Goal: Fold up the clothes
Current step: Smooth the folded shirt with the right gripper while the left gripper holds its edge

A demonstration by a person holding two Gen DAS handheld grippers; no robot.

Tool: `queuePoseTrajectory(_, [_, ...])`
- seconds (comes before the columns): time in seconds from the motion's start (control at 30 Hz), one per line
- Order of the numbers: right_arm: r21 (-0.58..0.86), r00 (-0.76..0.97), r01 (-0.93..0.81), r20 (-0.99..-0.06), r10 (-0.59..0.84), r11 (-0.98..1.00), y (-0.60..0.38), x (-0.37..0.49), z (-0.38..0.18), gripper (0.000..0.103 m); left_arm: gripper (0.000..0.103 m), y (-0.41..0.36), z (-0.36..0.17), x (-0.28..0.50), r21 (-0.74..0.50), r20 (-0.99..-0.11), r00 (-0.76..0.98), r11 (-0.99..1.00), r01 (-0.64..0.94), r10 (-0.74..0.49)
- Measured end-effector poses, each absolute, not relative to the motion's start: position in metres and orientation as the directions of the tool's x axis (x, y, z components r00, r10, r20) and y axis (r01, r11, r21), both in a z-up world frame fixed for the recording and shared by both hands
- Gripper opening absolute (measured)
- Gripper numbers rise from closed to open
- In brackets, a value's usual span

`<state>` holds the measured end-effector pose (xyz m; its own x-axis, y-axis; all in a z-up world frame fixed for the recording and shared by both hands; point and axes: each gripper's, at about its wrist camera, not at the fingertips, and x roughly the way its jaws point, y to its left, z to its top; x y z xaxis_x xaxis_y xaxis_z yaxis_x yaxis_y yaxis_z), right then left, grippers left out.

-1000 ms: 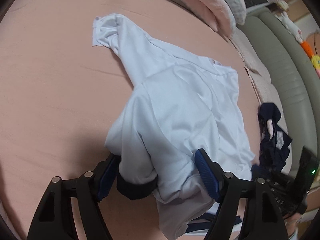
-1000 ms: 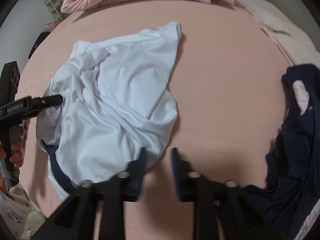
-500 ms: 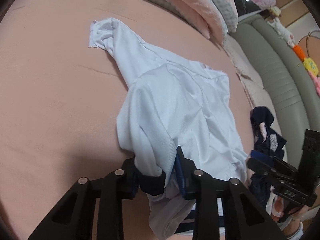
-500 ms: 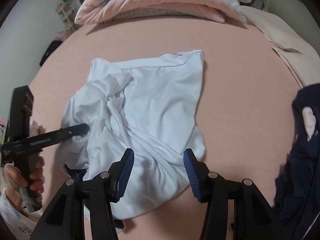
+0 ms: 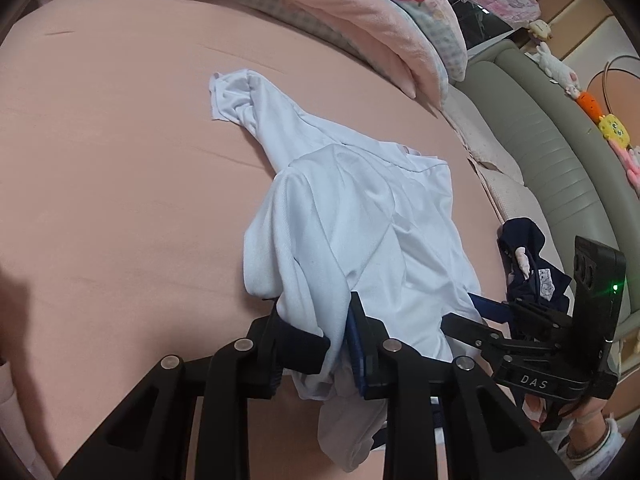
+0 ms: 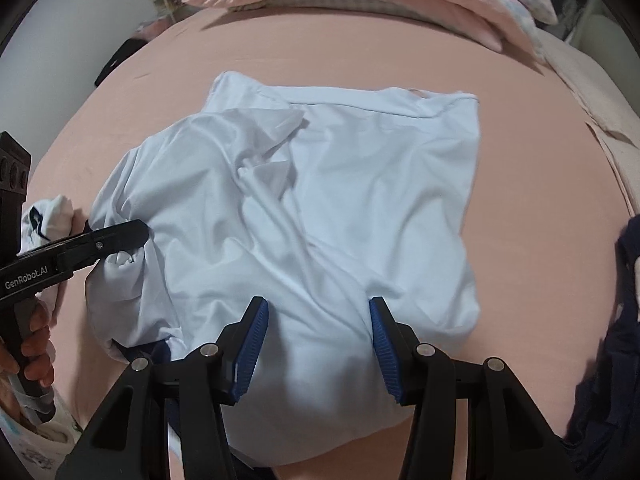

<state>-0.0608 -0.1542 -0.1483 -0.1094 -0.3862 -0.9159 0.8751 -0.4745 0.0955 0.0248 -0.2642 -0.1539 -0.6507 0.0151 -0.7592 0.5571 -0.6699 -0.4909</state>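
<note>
A crumpled white shirt (image 5: 360,232) with navy cuffs lies on the pink bed sheet (image 5: 120,160). My left gripper (image 5: 316,340) is shut on a bunched sleeve at its navy cuff, at the shirt's near left edge. In the right wrist view the same shirt (image 6: 340,184) spreads out ahead, collar at the far side. My right gripper (image 6: 316,340) stands open, its blue pads (image 6: 252,332) straddling the shirt's near hem without pinching it. The left gripper (image 6: 136,236) shows there at the left, clamped on a wad of white fabric.
A dark navy garment (image 5: 528,264) lies at the bed's right edge, also at the right of the right wrist view (image 6: 616,340). Pink folded bedding (image 5: 360,12) lines the far side. A grey-green padded headboard (image 5: 560,160) carries soft toys.
My left gripper has shut on the sleeve cuff and lifted slightly. My right gripper has opened wide and moved forward over the shirt's near hem.
</note>
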Motion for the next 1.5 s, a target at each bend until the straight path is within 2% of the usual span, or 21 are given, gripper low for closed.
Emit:
queuePoseTrajectory(0.17, [0.015,-0.151,0.901,-0.927,-0.345,-0.434,-0.166,-0.056,-0.156,0.051,0.022,-0.256,-0.151,0.036,-0.505,-0.749,-0.662,-0.665,0.550,0.021])
queuePoseTrajectory(0.37, [0.026,-0.142,0.910,-0.918,-0.371,-0.413,-0.169,-0.054,-0.158,0.049,0.022,-0.249,-0.149,0.050,-0.546,-0.731,-0.681,-0.633,0.549,0.040])
queuePoseTrajectory(0.4, [0.024,-0.139,0.917,-0.917,-0.375,-0.398,-0.168,-0.052,-0.158,0.042,0.022,-0.248,-0.149,0.052,-0.553,-0.728,-0.685,-0.627,0.548,0.043])
queuePoseTrajectory(0.57, [0.010,-0.128,0.942,-0.914,-0.386,-0.335,-0.167,-0.046,-0.161,0.017,0.022,-0.245,-0.151,0.059,-0.607,-0.704,-0.705,-0.588,0.535,0.085])
queuePoseTrajectory(0.63, [0.052,-0.094,0.940,-0.910,-0.403,-0.337,-0.164,-0.047,-0.160,0.013,0.022,-0.241,-0.149,0.061,-0.606,-0.702,-0.706,-0.593,0.530,0.087])
queuePoseTrajectory(1.1, [0.236,0.063,0.925,-0.867,-0.494,-0.297,-0.136,-0.039,-0.148,0.010,0.022,-0.210,-0.105,0.074,-0.596,-0.648,-0.755,-0.685,0.418,0.103])
queuePoseTrajectory(1.27, [0.228,0.063,0.932,-0.867,-0.495,-0.281,-0.131,-0.034,-0.146,0.010,0.022,-0.210,-0.107,0.073,-0.495,-0.715,-0.698,-0.725,0.478,0.028])
queuePoseTrajectory(1.4, [0.244,0.072,0.925,-0.867,-0.494,-0.292,-0.127,-0.036,-0.146,0.010,0.022,-0.230,-0.125,0.074,-0.496,-0.773,-0.633,-0.674,0.547,0.056])
queuePoseTrajectory(1.5, [0.245,0.062,0.920,-0.862,-0.503,-0.305,-0.123,-0.038,-0.143,0.010,0.034,-0.245,-0.138,0.083,-0.487,-0.802,-0.595,-0.629,0.606,0.047])
